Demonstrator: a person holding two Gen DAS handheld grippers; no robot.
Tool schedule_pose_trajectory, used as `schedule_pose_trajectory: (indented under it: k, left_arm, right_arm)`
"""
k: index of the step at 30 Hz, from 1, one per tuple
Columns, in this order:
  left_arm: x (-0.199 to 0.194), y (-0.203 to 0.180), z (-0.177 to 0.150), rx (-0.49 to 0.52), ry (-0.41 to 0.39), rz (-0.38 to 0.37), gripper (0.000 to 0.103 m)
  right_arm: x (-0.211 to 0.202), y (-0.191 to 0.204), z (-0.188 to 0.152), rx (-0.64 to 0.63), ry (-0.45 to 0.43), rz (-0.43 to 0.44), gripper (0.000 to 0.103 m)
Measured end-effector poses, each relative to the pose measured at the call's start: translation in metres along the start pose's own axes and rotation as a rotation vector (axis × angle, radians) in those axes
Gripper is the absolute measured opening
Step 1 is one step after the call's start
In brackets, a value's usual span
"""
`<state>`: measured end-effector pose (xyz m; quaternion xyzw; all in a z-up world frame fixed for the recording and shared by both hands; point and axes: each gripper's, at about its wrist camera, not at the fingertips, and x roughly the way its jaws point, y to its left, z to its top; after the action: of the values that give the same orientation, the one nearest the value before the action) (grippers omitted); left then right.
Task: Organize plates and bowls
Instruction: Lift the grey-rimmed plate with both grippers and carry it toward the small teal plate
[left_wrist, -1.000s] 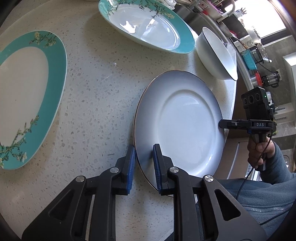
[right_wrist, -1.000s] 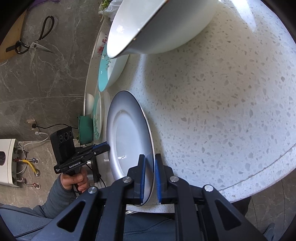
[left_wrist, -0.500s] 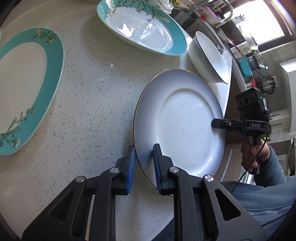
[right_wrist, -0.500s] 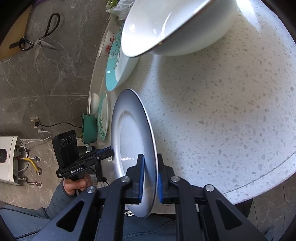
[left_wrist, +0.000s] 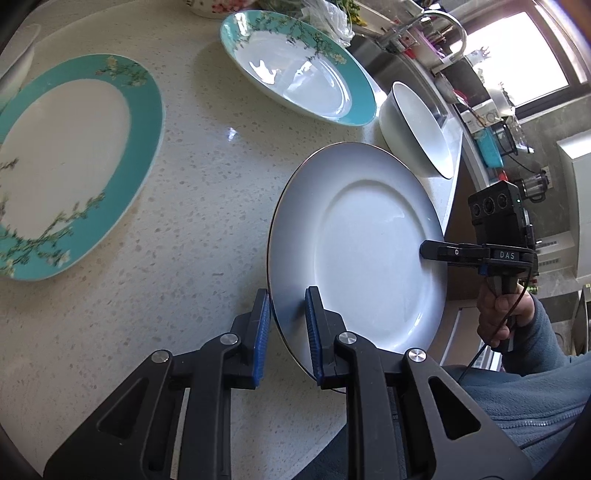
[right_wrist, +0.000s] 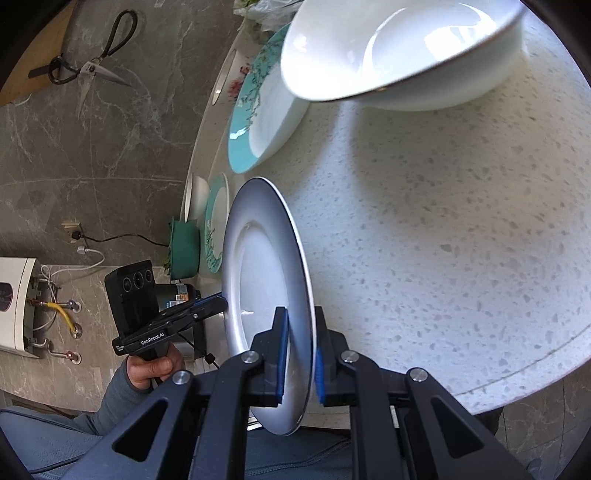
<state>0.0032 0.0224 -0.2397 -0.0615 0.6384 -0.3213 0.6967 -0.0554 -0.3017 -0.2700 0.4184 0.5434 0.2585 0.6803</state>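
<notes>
A white plate (left_wrist: 369, 240) with a thin dark rim hangs tilted just above the speckled counter (left_wrist: 203, 221), held from both sides. My left gripper (left_wrist: 287, 295) is shut on its near rim. My right gripper (right_wrist: 300, 314) is shut on the opposite rim, and its tips also show as my right gripper (left_wrist: 428, 253) across the plate. A flat teal-rimmed plate (left_wrist: 74, 166) lies to the left. A deep teal-rimmed plate (left_wrist: 295, 66) and a white bowl (left_wrist: 417, 129) sit farther back. In the right wrist view the white bowl (right_wrist: 406, 48) looms close above the white plate (right_wrist: 266, 266).
A sink and tap (left_wrist: 439, 26) lie beyond the counter's far end. Scissors (right_wrist: 85, 62) hang on the grey wall. A green pot (right_wrist: 183, 251) and a small white dish (right_wrist: 194, 199) stand at the counter's far side. The counter edge (right_wrist: 517, 369) curves close by.
Both grippers have lifted the white plate a little off the counter and tilted it more. More of the far counter and the teal plates shows now. Neither grip has changed.
</notes>
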Motion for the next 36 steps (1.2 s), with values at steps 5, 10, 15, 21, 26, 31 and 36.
schedule_pose_trajectory:
  k: [5, 10, 15, 21, 26, 31, 36]
  left_arm:
    - [-0.024, 0.014, -0.019, -0.044, -0.040, 0.027, 0.016]
    - [-0.054, 0.034, -0.050, -0.117, -0.086, 0.067, 0.016]
    - [-0.077, 0.064, -0.090, -0.213, -0.123, 0.097, 0.016]
    - [-0.089, 0.091, -0.123, -0.280, -0.133, 0.111, 0.017]
    - [-0.083, 0.108, -0.135, -0.292, -0.119, 0.105, 0.017]
    - [-0.069, 0.116, -0.134, -0.297, -0.104, 0.101, 0.017]
    - [-0.063, 0.122, -0.128, -0.282, -0.111, 0.100, 0.018]
  right_arm:
    - [0.020, 0.021, 0.002, -0.048, 0.044, 0.011, 0.015]
    - [0.056, 0.047, 0.001, -0.106, 0.126, 0.025, 0.015]
    - [0.094, 0.070, -0.003, -0.153, 0.213, 0.031, 0.015]
    - [0.126, 0.079, -0.013, -0.173, 0.290, 0.022, 0.015]
    - [0.137, 0.076, -0.018, -0.160, 0.307, -0.003, 0.016]
    - [0.144, 0.074, -0.018, -0.150, 0.296, -0.036, 0.016]
    - [0.142, 0.073, -0.012, -0.150, 0.269, -0.057, 0.017]
